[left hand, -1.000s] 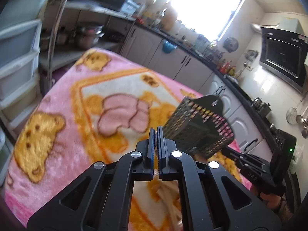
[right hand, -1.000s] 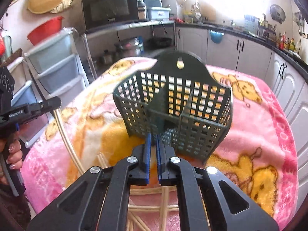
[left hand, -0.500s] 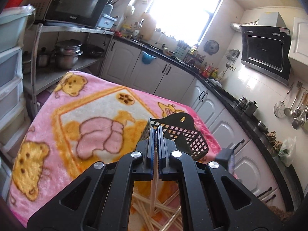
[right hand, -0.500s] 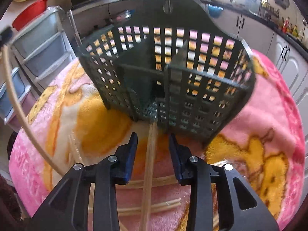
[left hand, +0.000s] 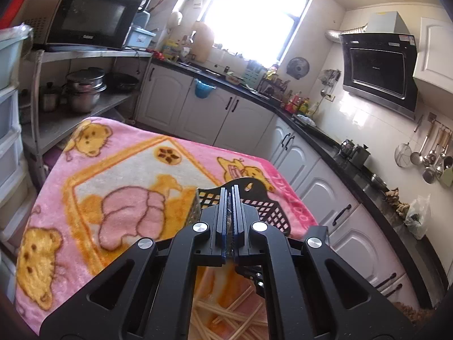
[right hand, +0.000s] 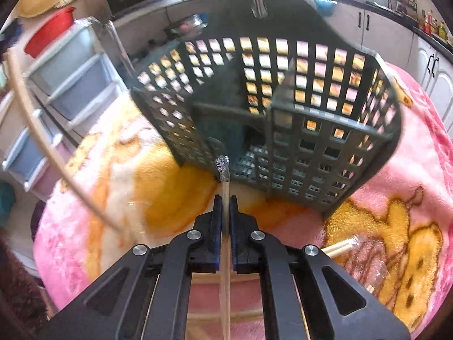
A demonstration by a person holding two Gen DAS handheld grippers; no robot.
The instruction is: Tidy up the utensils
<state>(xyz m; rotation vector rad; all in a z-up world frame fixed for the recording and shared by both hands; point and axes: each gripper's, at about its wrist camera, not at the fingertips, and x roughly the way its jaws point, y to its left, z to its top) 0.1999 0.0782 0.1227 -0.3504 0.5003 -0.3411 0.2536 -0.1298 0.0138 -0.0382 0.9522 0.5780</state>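
Chopstick (right hand: 225, 195) now pinched in right gripper (right hand: 225, 209), whose jaws were spread half a second ago; tip just before basket (right hand: 283, 90); left gripper (left hand: 230, 218) pressed on another stick; next: insertion

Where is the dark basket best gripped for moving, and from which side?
Probably grip the basket by its tall back tab, coming from above: it is a thin solid plate rising over the rim, so fingers can close across it.
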